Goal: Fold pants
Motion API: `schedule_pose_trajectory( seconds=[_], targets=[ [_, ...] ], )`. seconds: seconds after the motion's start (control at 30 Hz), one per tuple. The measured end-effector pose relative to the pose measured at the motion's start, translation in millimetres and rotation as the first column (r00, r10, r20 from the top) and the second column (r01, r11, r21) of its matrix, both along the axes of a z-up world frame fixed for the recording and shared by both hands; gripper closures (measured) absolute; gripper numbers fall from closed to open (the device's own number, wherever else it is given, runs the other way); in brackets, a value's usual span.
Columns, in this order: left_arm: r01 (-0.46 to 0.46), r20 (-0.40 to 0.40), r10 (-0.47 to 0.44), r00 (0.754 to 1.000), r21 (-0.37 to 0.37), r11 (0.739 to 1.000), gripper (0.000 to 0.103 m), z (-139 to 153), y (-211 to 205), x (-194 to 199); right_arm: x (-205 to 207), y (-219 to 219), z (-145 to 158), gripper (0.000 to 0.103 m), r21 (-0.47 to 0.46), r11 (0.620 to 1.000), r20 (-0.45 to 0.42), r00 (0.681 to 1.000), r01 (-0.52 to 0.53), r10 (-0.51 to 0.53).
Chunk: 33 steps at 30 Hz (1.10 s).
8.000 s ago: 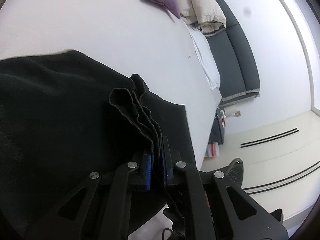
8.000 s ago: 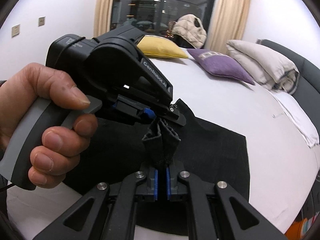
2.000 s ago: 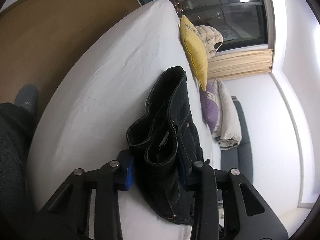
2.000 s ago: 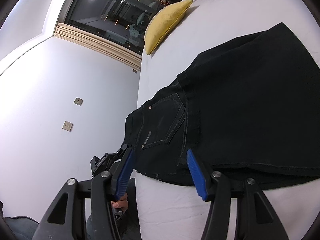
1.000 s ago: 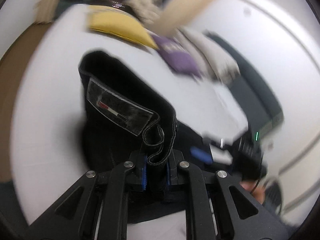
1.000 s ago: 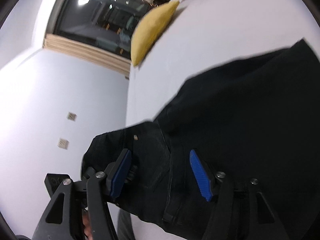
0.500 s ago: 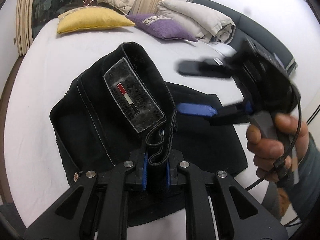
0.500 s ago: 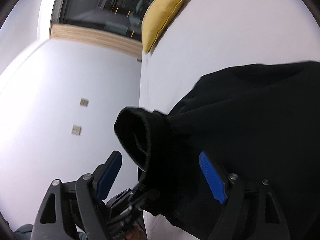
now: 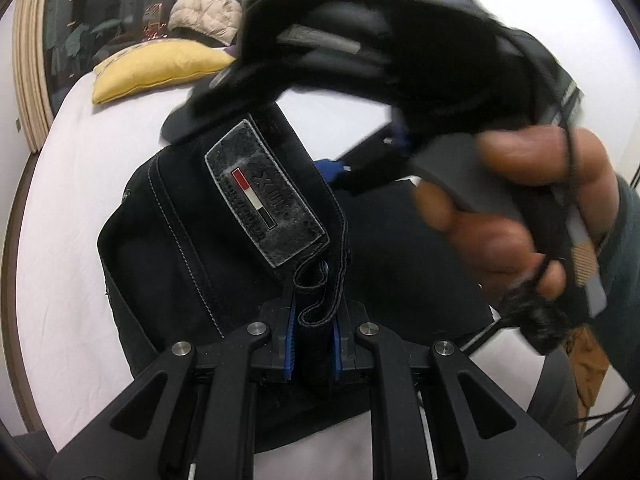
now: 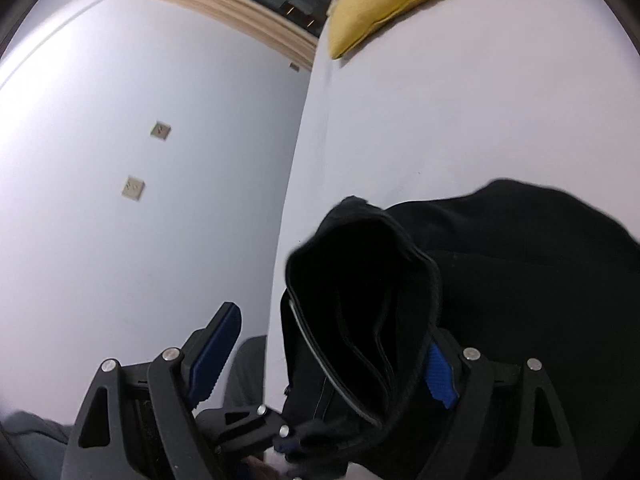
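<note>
Black denim pants point(image 9: 192, 248) on white bed point(image 9: 80, 184), waistband pinched firmly in left gripper point(image 9: 314, 344): better brought squarely between wide-spread right gripper point(image 10: 324, 354) pads before clamping, then lifted evenly.

Raised black pants point(image 10: 380, 300) between wide-apart right tool point(image 10: 328, 356) pads.

Pants point(image 9: 192, 248) on bed point(image 9: 72, 184) — pillow point(image 9: 156, 68) behind, jacket point(image 9: 204, 12) beyond pillow.
</note>
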<state>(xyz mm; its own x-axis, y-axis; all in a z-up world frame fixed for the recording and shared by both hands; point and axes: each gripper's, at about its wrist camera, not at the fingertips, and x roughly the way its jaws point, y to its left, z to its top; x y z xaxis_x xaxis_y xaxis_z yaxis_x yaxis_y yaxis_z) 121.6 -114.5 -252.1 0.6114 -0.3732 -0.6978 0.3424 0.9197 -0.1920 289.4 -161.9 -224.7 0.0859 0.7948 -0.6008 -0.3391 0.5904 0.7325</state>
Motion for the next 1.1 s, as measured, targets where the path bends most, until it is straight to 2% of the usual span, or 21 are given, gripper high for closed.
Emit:
schedule_pose_trajectory(
  seconds=[0.1,0.13,0.17,0.27,0.53,0.67,0.77,0.93,1.1],
  targets=[
    [0.012,0.013,-0.012,1.000,0.012,1.000,0.092,1.6,-7.0,-7.8,7.8,-5.3,-7.0,0.046,-0.003,1.000,-0.006,1.000,0.015,-0.015],
    [0.016,0.015,-0.016,1.000,0.015,1.000,0.092,2.2,-8.9,-9.9,10.1,-11.0,-9.9,0.061,0.005,0.999,-0.012,0.999,0.032,-0.032],
    [0.021,0.015,-0.021,1.000,0.014,1.000,0.092,2.6,-10.6,-11.9,12.4,-20.8,-13.6,0.071,0.038,0.997,-0.027,0.998,0.065,-0.064],
    [0.042,0.020,-0.042,0.999,0.023,0.999,0.092,3.3,-18.3,-17.2,8.8,-39.7,-18.5,0.084,0.060,0.992,-0.025,0.994,0.107,-0.106],
    [0.117,0.055,-0.119,0.991,0.030,0.993,0.092,22.8,-52.9,-23.2,-3.8,-81.8,2.5,0.087,0.048,0.988,0.059,0.987,0.145,-0.148],
    [0.169,0.064,-0.170,0.983,0.023,0.985,0.092,30.9,-76.2,-24.3,-5.9,-112.5,5.2,0.087,0.046,0.981,0.060,0.980,0.188,-0.191],
    [0.212,0.050,-0.213,0.976,0.035,0.977,0.092,32.1,-97.3,-22.2,-10.0,-136.9,-2.3,0.087,0.041,0.974,0.043,0.974,0.221,-0.222],
    [0.286,0.007,-0.287,0.958,0.060,0.956,0.092,14.0,-133.0,-21.4,-18.2,-175.3,-30.7,0.087,0.021,0.959,-0.005,0.959,0.283,-0.283],
    [0.330,-0.042,-0.328,0.944,0.076,0.941,0.092,-4.5,-156.5,-12.6,-20.1,-194.2,-48.4,0.088,0.013,0.947,-0.030,0.947,0.321,-0.320]
  ],
)
